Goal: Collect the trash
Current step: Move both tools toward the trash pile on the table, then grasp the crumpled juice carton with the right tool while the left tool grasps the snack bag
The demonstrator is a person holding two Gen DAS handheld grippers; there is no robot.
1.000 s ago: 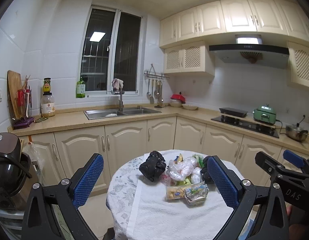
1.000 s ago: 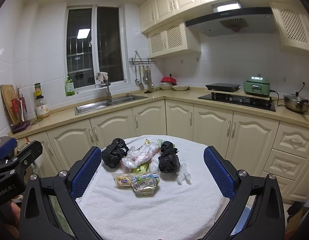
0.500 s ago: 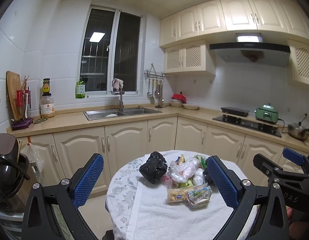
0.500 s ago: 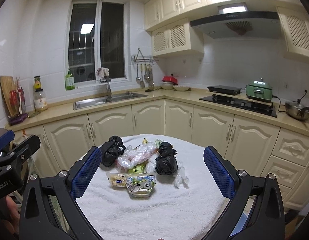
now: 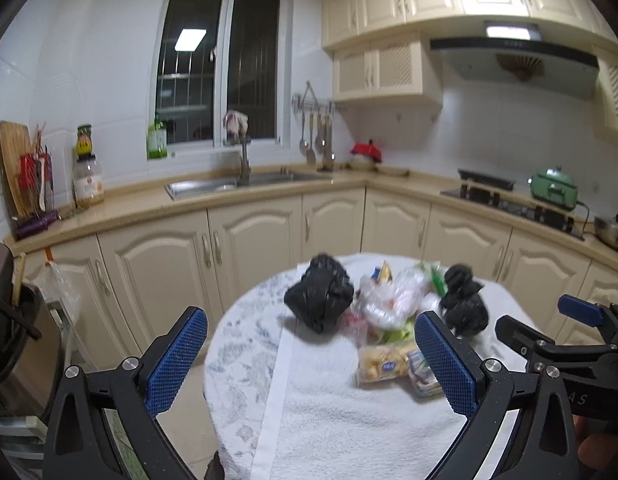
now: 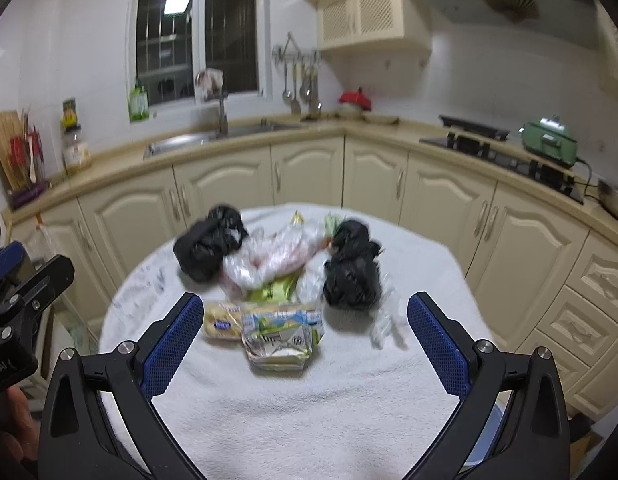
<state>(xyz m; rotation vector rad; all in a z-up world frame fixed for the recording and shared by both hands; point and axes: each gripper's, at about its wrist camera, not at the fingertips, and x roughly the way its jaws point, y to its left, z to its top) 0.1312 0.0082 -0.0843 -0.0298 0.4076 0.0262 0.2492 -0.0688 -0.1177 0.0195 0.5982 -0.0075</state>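
Note:
A pile of trash lies on a round table covered with a white towel (image 6: 309, 412). It holds two tied black bags (image 6: 207, 246) (image 6: 353, 276), a clear plastic bag (image 6: 277, 258), a yellow snack packet (image 6: 221, 322) and a crushed green carton (image 6: 283, 334). The same pile shows in the left wrist view, with the black bags (image 5: 321, 298) (image 5: 465, 306) and the snack packet (image 5: 383, 364). My left gripper (image 5: 309, 360) is open and empty, short of the pile. My right gripper (image 6: 305, 340) is open and empty, its fingers either side of the carton, apart from it.
Cream cabinets (image 6: 309, 176) and a counter with a sink (image 5: 229, 184) curve behind the table. A stove (image 6: 505, 148) and a green appliance (image 6: 549, 140) stand at the right. A dark appliance (image 5: 5, 320) stands at the left of the table.
Both grippers have moved forward and down toward the table, so the trash pile looks larger. Both stay open and empty.

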